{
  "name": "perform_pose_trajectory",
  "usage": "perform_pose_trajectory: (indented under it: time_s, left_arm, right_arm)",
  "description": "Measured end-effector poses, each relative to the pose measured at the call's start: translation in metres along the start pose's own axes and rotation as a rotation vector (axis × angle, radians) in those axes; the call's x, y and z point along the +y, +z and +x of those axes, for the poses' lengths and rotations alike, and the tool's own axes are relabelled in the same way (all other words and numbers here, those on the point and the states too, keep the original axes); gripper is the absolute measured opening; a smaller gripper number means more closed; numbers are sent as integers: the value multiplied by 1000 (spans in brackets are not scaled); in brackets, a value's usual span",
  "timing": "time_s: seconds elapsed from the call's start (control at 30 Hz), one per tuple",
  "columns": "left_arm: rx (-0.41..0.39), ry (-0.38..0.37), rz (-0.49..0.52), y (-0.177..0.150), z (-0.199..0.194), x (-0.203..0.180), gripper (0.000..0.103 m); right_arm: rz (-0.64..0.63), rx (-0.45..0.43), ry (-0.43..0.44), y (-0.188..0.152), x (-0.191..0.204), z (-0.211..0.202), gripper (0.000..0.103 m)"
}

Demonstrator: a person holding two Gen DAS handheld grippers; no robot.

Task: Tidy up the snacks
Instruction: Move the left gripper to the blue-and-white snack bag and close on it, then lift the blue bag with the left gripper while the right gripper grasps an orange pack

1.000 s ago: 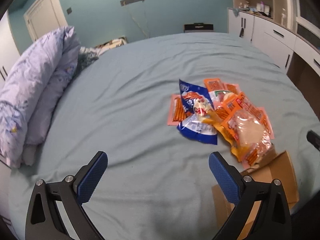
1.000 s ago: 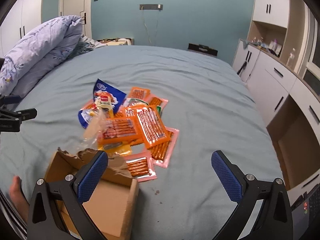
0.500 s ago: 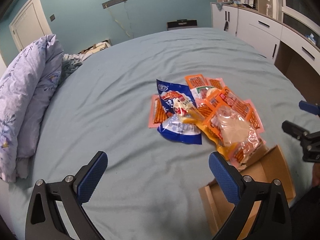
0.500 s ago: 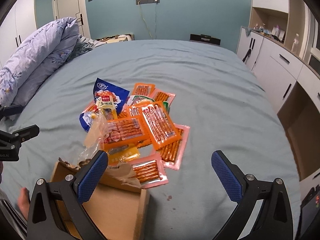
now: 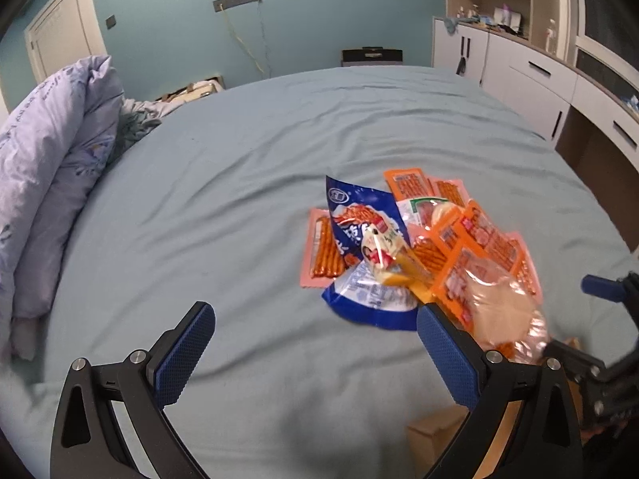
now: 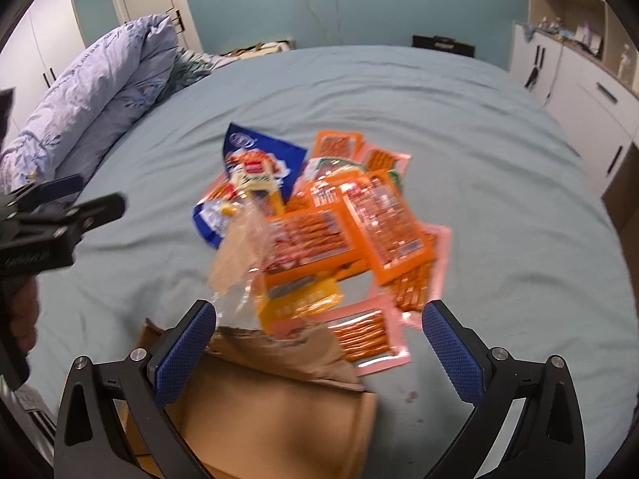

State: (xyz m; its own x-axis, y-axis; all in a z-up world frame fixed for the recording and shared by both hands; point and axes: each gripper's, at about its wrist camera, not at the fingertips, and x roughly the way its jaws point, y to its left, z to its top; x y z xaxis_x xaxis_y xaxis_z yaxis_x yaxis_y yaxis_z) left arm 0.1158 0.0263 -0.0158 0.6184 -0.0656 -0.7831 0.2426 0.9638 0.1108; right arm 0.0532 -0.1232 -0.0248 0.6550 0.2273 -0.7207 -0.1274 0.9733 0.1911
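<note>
With both grippers spread wide and holding nothing, the snacks (image 6: 319, 231) lie in one overlapping heap on the bed (image 6: 479, 127), just beyond the torn box (image 6: 279, 399). Left gripper (image 5: 315, 359) hovers over bare sheet, its right finger near the blue bag (image 5: 363, 255). Right gripper (image 6: 319, 355) hangs over the box's ragged flap and the nearest pink packs (image 6: 367, 335).

Risks, as I judge them:
- Packs overlap, so a pinch on one orange pack (image 6: 383, 223) likely drags or lifts its neighbours too.
- Flat sealed packs on a soft sheet: fingers may slide over the film or catch bedding instead of an edge.
- Clear bag (image 6: 235, 255) looks limp and leans at the box edge; thin film could slip from the pads or snag on the torn flap.
- Box flap looks torn and floppy; it may fold inward and block drops, or the box may shift on the mattress.
- Both tools are close near the heap; aiming at the same pack could knock them together.
- Both views are motion-blurred, so exact pack edges are hard to tell.
</note>
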Motion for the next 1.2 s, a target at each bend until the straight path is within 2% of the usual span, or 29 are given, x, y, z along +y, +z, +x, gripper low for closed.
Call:
perform_pose_trajectory:
  time_s: [0.1,0.2,0.27,0.33,0.43,0.5,0.67,0.8,0.93,1.0,1.07,1.2]
  left_arm:
    - [29,8,26,-1,18,0,103]
    - [69,-14,32,-4,32,0,103]
    - [101,-22,43,-4,45,-4,103]
    - [131,-37,51,-3,57,-10,103]
    - [158,-71,56,-3,71,-18,103]
    - [176,-81,61,-5,81,-23,103]
    - [205,-78,90,-3,104,-33,103]
    - [222,-104,116,1,118,-41,103]
    - [245,-101,131,-1,130,-45,103]
    - [258,-130,119,-2,134,-45,97]
    - [273,-188,99,-1,135,-44,77]
    - [280,-226,69,4,133,-40,63]
  right_arm:
    - [-76,-28,-63,3,4,-1,103]
    - [-78,-138,-162,7,-4,-15,103]
    - [-18,-132,-132,9,-13,-13,103]
    - [74,-48,2,10,-24,1,103]
    - [172,25,115,12,-35,16,103]
    - [203,38,116,15,-43,19,103]
    - [229,-35,75,22,-59,9,103]
    - [162,-21,-2,28,-63,19,103]
    - [203,7,-52,35,-75,33,103]
    - [227,33,-67,39,-85,47,103]
    - [229,52,-53,44,-89,55,103]
    - [175,105,-28,57,-84,85,103]
